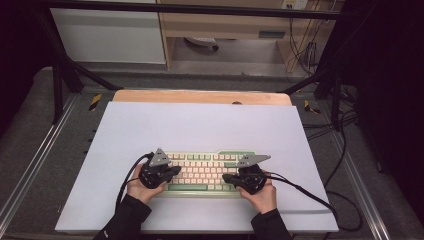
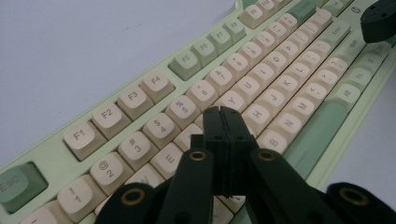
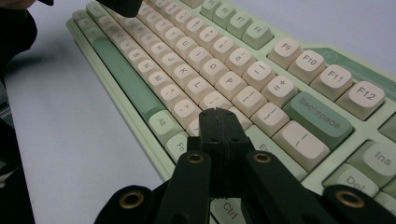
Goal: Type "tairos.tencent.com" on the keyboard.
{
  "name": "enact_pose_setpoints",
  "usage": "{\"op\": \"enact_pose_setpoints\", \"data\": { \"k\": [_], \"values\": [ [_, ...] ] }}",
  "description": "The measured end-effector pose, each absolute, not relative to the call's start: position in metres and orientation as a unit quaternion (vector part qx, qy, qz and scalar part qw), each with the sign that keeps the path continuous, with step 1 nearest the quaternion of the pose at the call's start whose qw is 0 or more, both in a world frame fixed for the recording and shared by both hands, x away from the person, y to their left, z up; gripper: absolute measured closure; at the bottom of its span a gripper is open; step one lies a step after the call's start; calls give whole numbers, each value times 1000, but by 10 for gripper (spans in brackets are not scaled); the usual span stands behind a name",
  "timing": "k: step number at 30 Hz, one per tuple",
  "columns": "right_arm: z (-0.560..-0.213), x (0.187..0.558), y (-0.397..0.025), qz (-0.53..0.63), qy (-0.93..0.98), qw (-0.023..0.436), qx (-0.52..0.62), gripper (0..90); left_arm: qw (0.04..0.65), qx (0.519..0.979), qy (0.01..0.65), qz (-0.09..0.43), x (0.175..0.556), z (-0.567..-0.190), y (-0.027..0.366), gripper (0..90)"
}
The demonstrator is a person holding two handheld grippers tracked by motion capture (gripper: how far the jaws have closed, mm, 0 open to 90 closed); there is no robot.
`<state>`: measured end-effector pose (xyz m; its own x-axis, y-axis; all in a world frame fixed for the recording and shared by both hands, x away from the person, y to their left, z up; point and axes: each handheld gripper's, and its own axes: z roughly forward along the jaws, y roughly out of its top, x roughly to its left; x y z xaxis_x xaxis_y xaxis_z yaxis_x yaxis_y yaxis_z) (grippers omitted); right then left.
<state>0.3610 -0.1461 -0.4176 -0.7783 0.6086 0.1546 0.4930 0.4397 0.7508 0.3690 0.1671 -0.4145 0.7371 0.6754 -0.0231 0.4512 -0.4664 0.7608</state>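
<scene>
keyboard [image 2: 261,79] ends cropped, some keys covered

Both forearms enter from six o'clock. The left hand-held gripper [image 1: 167,172] points toward three o'clock, its jaws pressed together; the right hand-held gripper [image 1: 231,178] points toward nine o'clock, jaws likewise closed, both held low and level.

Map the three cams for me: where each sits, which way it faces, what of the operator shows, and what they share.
High view: above the person's side, facing forward and down on the white table; both hands, left gripper and right gripper over the keyboard.
Left gripper view: rides the left gripper, jaws closed, looking along the keyboard.
Right gripper view: rides the right gripper, jaws closed, near Backspace.
Shared: the keyboard appears in all three.
</scene>
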Motion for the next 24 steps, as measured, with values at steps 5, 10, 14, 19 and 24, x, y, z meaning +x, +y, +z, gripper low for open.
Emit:
{"op": "enact_pose_setpoints", "data": {
  "k": [5, 10, 14, 19, 24],
  "values": [
    [-418, 361, -146, 415, 847, 68, 325, 900, 393, 842, 341, 144, 370, -414, 175, 896],
    [-418, 361, -146, 415, 847, 68, 325, 900, 391, 840, 346, 147, 372, -415, 178, 896],
    [-418, 361, -146, 415, 848, 67, 324, 900, 389, 839, 350, 150, 374, -416, 178, 896],
    [-418, 361, -146, 415, 847, 67, 324, 900, 385, 837, 358, 151, 378, -420, 180, 895],
    [-418, 361, -146, 415, 848, 67, 324, 900, 382, 837, 361, 152, 380, -422, 181, 895]
  ]
}}
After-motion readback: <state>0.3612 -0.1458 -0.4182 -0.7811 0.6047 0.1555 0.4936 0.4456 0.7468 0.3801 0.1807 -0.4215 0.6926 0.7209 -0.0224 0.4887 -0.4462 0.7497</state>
